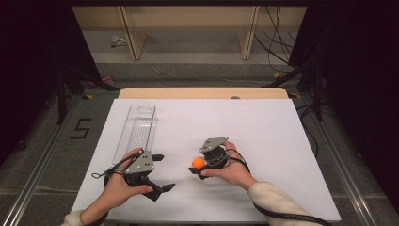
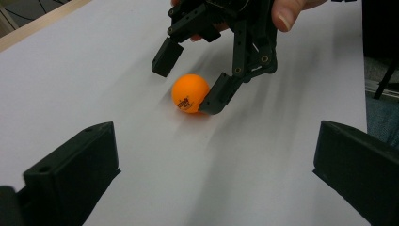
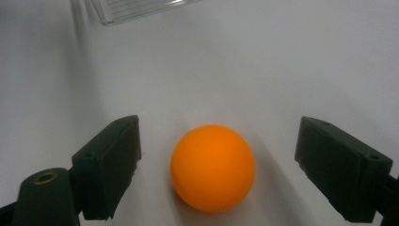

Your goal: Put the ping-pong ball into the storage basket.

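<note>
Both tools gape: the right tool (image 3: 216, 165) straddles the orange ball (image 3: 212, 168), clear tray (image 1: 136, 129) apart.

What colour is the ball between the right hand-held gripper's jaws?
Orange; the ball shows best in the right gripper view, with small dark print visible in the left gripper view.

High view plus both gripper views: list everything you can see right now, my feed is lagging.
ball: one, orange, on the white sheet between the right gripper's open fingers
clear tray: one, transparent, far left of the sheet
white sheet: one, covers the table
table: one, light wood, edge beyond the sheet
cables: several, dark, floor behind
left gripper: black, open, near left
right gripper: black, open around the ball
hands: two, hold the grippers
</note>
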Available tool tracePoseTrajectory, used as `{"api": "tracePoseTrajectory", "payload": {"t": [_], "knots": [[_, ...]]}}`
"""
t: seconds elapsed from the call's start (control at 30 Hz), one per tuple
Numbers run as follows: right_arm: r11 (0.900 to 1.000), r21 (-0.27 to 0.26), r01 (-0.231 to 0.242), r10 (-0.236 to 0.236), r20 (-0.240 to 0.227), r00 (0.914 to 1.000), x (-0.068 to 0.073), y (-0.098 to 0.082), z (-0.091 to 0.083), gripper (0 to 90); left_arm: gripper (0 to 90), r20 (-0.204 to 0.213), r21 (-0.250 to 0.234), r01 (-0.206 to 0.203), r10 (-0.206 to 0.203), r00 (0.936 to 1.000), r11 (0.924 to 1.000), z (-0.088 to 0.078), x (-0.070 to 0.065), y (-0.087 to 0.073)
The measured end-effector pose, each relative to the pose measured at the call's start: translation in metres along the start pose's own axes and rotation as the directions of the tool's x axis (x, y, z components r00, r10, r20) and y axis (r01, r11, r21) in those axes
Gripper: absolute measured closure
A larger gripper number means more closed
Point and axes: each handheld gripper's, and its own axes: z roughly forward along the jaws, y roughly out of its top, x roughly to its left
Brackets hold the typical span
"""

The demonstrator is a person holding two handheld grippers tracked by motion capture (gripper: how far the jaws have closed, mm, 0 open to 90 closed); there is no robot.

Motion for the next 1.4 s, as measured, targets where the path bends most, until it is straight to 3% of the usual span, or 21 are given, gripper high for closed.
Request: {"api": "tracePoseTrajectory", "payload": {"t": [0.73, 1.4], "knots": [[1.000, 0.028, 0.013, -0.013, -0.006, 0.9999, 0.0016, -0.0008, 0.0086, 18.2, 0.0, 0.003, 0.004, -0.001, 0.001, 1.0000, 1.0000, -0.0001, 0.0000, 0.0001], [0.999, 0.038, 0.028, -0.028, -0.004, 0.9996, 0.0019, -0.0022, 0.0088, 34.9, 0.0, 0.003, 0.003, -0.001, 0.001, 1.0000, 1.0000, 0.0002, 0.0000, 0.0000]]}}
